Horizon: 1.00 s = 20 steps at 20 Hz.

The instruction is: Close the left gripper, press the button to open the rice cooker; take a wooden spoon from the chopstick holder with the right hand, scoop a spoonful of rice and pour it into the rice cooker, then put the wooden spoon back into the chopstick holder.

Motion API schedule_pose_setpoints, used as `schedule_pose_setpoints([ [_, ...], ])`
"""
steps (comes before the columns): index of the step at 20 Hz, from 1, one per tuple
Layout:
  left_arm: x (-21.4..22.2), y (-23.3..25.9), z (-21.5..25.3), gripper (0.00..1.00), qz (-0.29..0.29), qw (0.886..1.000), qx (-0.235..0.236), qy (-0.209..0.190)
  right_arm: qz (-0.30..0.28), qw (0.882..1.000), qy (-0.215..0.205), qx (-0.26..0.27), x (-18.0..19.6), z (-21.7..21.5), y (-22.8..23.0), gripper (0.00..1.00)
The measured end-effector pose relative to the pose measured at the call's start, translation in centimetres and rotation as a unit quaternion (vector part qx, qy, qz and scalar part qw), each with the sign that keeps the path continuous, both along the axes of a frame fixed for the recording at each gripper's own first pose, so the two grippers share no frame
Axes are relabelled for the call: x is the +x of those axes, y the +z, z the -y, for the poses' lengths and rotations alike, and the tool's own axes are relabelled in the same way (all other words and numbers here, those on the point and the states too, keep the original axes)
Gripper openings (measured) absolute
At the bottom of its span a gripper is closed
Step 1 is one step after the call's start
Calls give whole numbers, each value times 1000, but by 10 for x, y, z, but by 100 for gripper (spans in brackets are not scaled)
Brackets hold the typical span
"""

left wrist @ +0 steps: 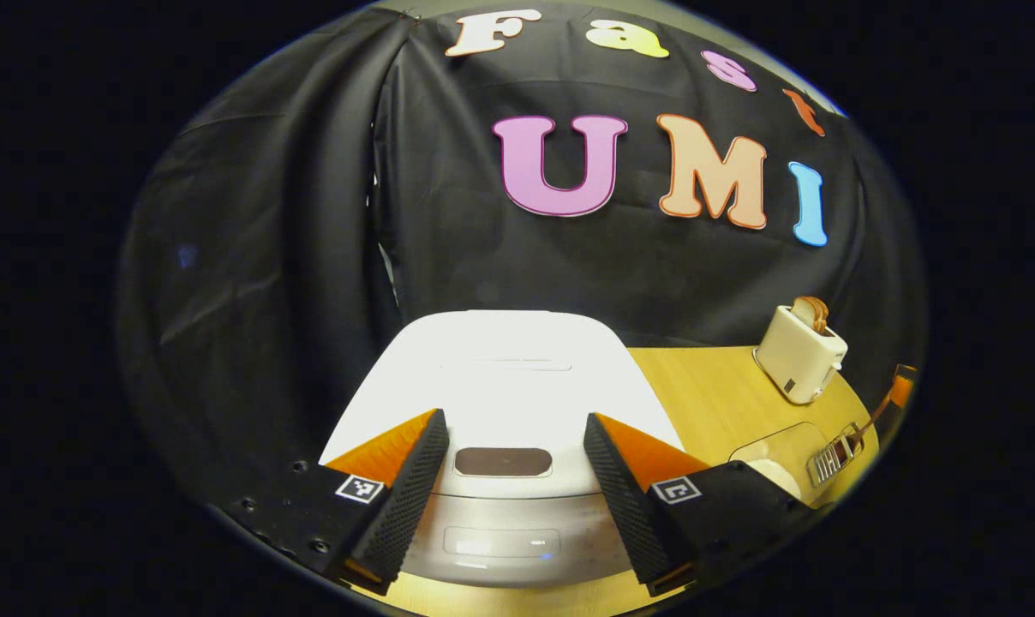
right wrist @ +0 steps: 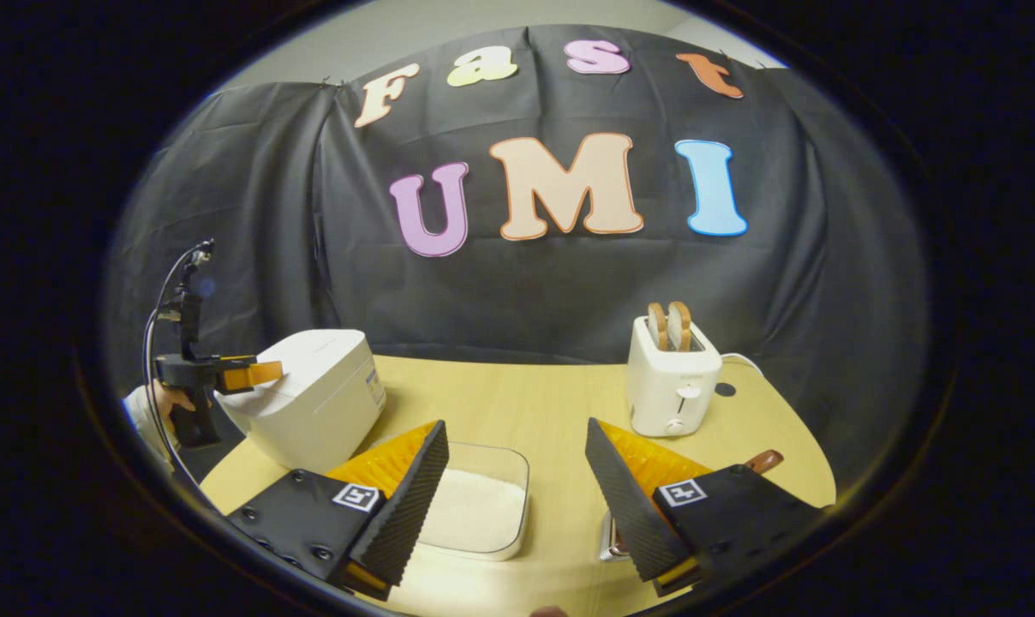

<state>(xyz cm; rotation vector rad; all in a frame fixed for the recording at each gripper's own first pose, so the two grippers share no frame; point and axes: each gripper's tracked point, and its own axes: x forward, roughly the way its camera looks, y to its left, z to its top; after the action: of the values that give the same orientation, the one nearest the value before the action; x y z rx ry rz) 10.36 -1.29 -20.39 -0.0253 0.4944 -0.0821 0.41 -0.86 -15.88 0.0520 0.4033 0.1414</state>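
Left gripper (left wrist: 513,446) over cooker (left wrist: 500,377), jaws apart, straddling button (left wrist: 503,462): unclosed, press may miss. Right gripper (right wrist: 517,454) jaws apart, empty, above rice tub (right wrist: 475,506).

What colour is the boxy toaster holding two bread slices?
The toaster is white, clearest in the right gripper view.

white toaster (right wrist: 673,377) holding toast (right wrist: 669,324), wooden table (right wrist: 526,403)

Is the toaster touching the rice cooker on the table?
Apart. The right gripper view shows the rice cooker on the left and the toaster on the right, with a wide stretch of bare table between them.
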Motion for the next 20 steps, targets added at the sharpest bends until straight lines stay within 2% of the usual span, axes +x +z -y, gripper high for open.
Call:
schedule_pose_setpoints([
  [1,-3,-6,0,94,-17,1000,2,1,0,1000,2,0,0,-3,1,100],
  [4,-3,5,1,95,13,1000,-26,12,10,1000,8,2,-3,-12,9,100],
  [8,-32,19,-20,96,45,998,10,41,45,999,10,5,-4,-26,35,100],
  [13,-77,94,-10,95,140,990,16,25,86,996,0,0,-13,-43,59,100],
  [20,-127,144,20,96,189,981,40,-14,134,991,-19,-7,-39,-58,80,99],
])
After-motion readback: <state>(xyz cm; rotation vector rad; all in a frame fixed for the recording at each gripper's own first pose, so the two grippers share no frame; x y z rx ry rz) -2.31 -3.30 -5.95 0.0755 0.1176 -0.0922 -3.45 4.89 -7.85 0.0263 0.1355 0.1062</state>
